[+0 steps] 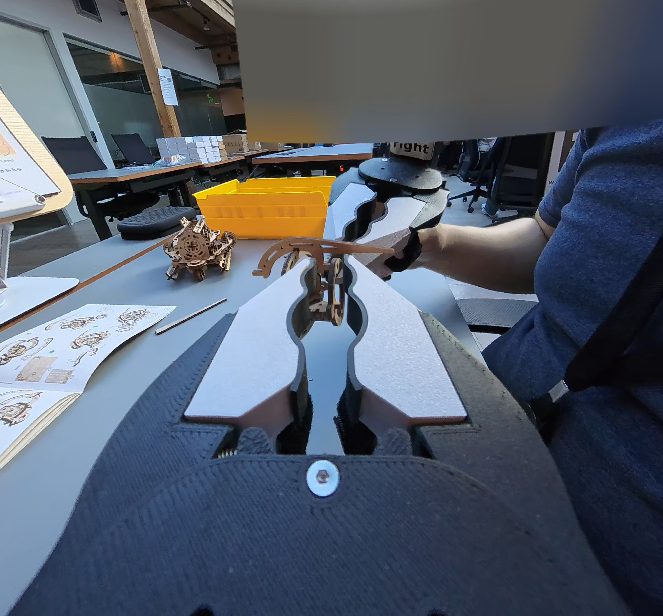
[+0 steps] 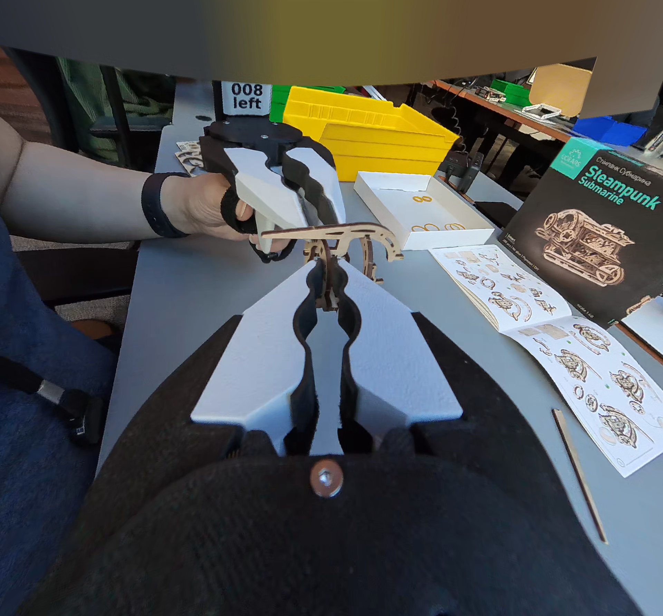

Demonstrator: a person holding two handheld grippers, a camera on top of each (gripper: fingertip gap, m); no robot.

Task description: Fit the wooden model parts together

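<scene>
A small wooden sub-assembly of rings (image 1: pixel 332 297) with a long curved flat arm (image 1: pixel 287 250) on top is held above the grey table (image 1: pixel 125 286). My left gripper (image 1: pixel 327 266) is shut on its ring section. My right gripper (image 2: pixel 325 263) is shut on a ring (image 2: pixel 324 286) of the same sub-assembly from the opposite side, with the curved arm (image 2: pixel 358 231) crossing above its fingertips. Each gripper also shows in the other's view, the right (image 1: pixel 353 248) and the left (image 2: pixel 303 234), fingers pointing down at the arm. A larger built wooden model (image 1: pixel 195 250) sits on the table.
A yellow bin (image 2: pixel 376 139) stands at the back. A white tray (image 2: pixel 423 211), an open instruction booklet (image 2: pixel 538 315), the model's box (image 2: pixel 592 232) and a thin wooden stick (image 2: pixel 579 476) lie nearby. A stand with a page (image 1: pixel 21 168) is at the table's edge. The person's torso is close. My left and right fingertips are right by each other. Left tips and right tips are each some 25 cm from the thin wooden stick (image 2: pixel 579 476). My left wrist view (image 1: pixel 201 311) looks at it from another angle.
</scene>
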